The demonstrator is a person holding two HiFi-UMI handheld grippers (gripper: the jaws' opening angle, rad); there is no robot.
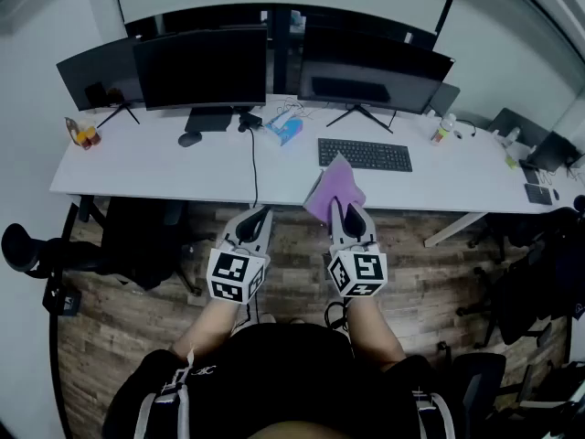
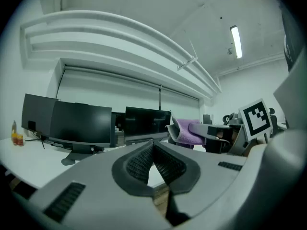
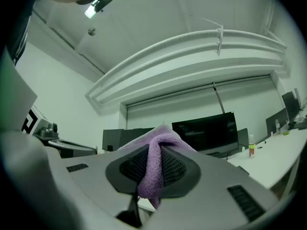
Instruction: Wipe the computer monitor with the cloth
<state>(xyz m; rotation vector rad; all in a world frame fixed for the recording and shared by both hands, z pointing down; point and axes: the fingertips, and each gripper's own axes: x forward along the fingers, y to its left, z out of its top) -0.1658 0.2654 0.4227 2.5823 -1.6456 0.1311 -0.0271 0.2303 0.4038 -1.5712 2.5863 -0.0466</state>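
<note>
A purple cloth [image 1: 330, 193] hangs pinched in my right gripper [image 1: 345, 216], just in front of the white desk's [image 1: 164, 167] near edge; in the right gripper view the cloth [image 3: 157, 169] fills the gap between the jaws. Three dark monitors stand at the back of the desk: the left monitor [image 1: 96, 74], the middle monitor [image 1: 203, 66] and the right monitor [image 1: 375, 67]. My left gripper [image 1: 258, 219] is held beside the right one, its jaws closed with nothing between them [image 2: 152, 162]. Both grippers are well short of the screens.
A black keyboard [image 1: 365, 155], a mouse [image 1: 189, 139], a blue tissue pack [image 1: 285, 127] and a cable [image 1: 253, 165] lie on the desk. Small bottles [image 1: 443, 130] stand at right. Black office chairs [image 1: 137, 241] sit under and beside the desk on the wood floor.
</note>
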